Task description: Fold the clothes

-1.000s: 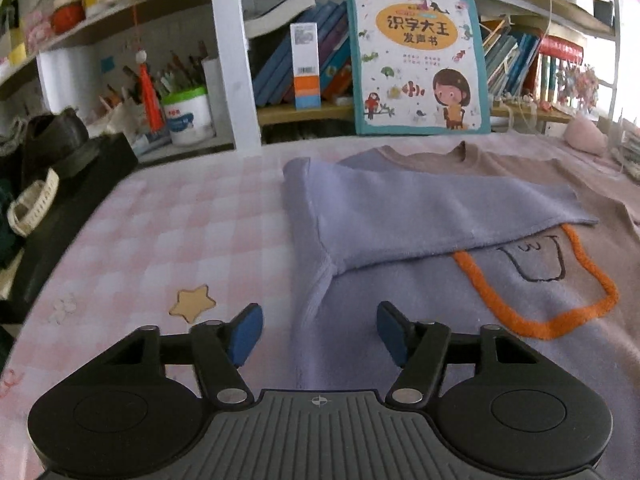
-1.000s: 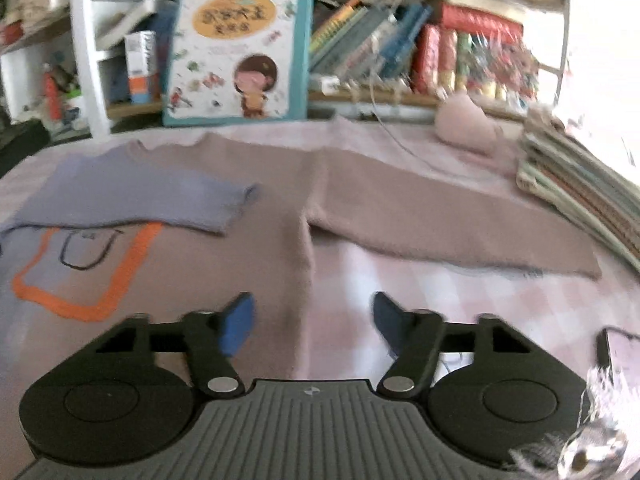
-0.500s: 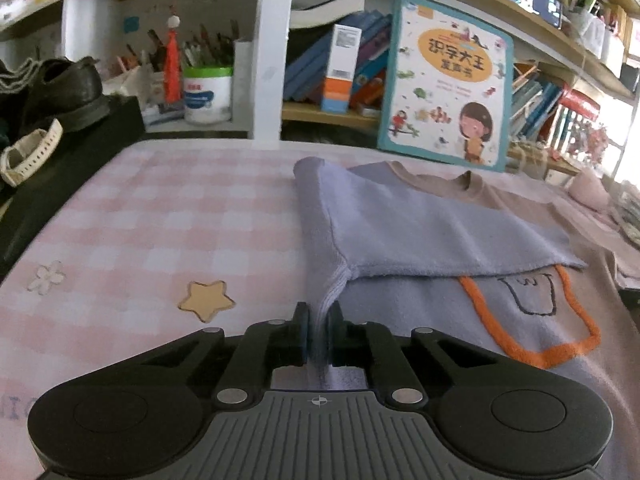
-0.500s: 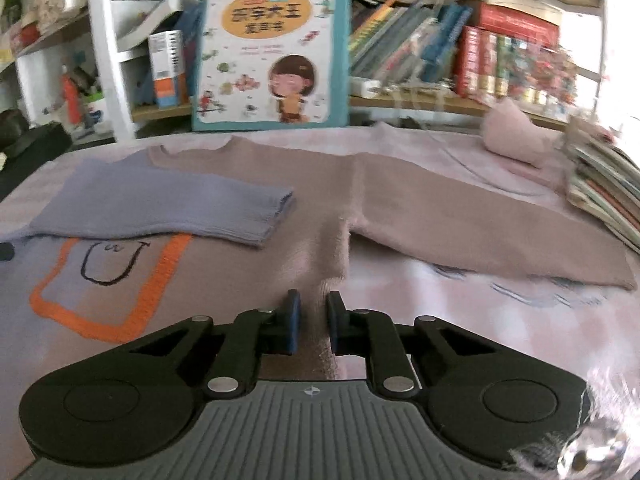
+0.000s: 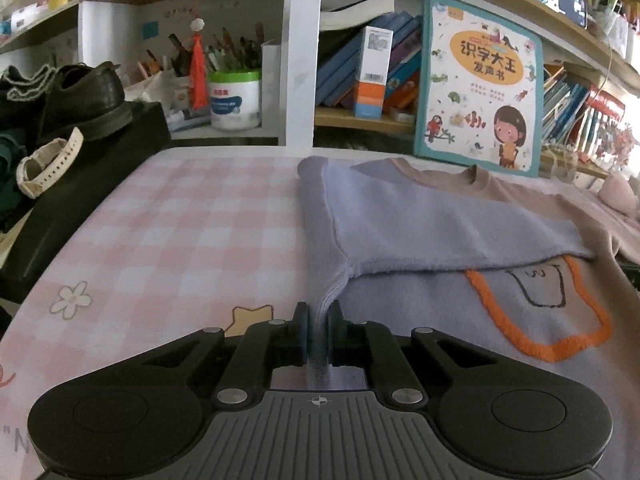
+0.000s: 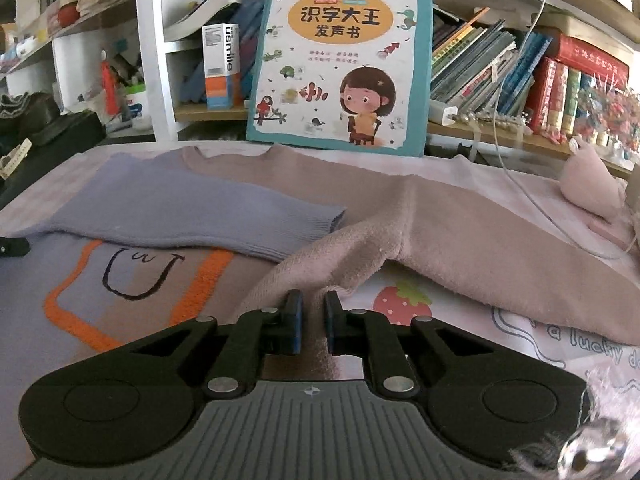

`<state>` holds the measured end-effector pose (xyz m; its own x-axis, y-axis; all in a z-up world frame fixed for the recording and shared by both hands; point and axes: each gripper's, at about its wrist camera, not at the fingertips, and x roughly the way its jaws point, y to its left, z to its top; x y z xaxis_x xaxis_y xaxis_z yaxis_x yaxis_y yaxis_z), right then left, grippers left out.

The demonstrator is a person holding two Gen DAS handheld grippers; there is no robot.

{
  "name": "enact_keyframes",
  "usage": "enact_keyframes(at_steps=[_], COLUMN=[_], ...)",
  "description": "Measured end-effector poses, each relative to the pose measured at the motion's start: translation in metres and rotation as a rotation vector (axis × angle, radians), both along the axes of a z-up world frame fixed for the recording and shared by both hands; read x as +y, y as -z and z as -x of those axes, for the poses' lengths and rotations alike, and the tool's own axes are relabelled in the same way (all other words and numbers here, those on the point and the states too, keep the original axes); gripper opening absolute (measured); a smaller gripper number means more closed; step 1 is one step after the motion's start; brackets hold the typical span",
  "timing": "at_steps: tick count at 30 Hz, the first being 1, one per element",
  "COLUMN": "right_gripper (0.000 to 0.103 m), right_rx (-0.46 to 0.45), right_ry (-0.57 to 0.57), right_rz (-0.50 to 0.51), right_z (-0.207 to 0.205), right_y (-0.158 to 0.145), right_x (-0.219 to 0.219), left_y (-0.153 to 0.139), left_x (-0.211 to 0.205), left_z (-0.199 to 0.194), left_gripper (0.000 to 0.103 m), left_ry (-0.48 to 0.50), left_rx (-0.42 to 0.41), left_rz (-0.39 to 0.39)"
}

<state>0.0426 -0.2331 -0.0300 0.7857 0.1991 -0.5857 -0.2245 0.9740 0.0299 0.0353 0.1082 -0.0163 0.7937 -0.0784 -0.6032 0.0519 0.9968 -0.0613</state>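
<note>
Lilac-and-beige knit sweater point(image 6: 132, 292) lies flat across pink checked tablecloth point(image 5: 192, 232), collar twd far edge. L sleeve point(image 6: 192, 216) folded over its chest; R sleeve point(image 6: 500, 252) stretched twd right edge. Teal-bordered children's book point(image 6: 340, 60) stands behind collar. Black leather shoe point(image 5: 80, 100) on black box point(image 5: 80, 184) off left edge.

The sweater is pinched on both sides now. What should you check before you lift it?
1. Left gripper shut on sweater edge: ok.
2. Right gripper shut on its other edge: ok.
3. Purple sleeve already folded across the front: ok.
4. Pink sleeve folded in: not ok, lying out sideways.
5. White cable off the pink sleeve: cannot tell.
</note>
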Motion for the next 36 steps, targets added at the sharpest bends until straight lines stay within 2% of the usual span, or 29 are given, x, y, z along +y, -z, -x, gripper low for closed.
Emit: enact_keyframes(at_steps=[10,15,21,25,30,34,36], right_gripper=[0.01,0.004,0.002,0.002,0.003,0.003,0.005], right_rx=[-0.005,-0.037,0.0,-0.001,-0.002,-0.003,-0.004], right_ry=[-0.039,0.076,0.108,0.133,0.146,0.156,0.161], right_rz=[-0.023,-0.001,-0.011,-0.054,-0.063,-0.069,-0.073], right_z=[0.001,0.0,0.005,0.009,0.022,0.033,0.038], right_y=[0.001,-0.004,0.008,0.007,0.005,0.004,0.004], right_x=[0.005,-0.013,-0.03,-0.042,-0.05,-0.055,-0.058], left_y=[-0.003,-0.003,0.0,-0.002,-0.009,-0.023,-0.03], left_x=[0.019,0.018,0.022,0.019,0.014,0.003,-0.004], left_z=[0.002,0.001,-0.006,-0.005,0.004,0.019,0.025], left_gripper=[0.007,0.007,0.007,0.008,0.013,0.013,0.016], left_ry=[-0.072,-0.079,-0.087,-0.092,-0.095,-0.091,-0.079], left_rx=[-0.003,-0.004,0.0,-0.002,-0.024,-0.074,-0.096], left_rz=[-0.004,-0.023,0.012,-0.011,-0.053,-0.117,-0.135])
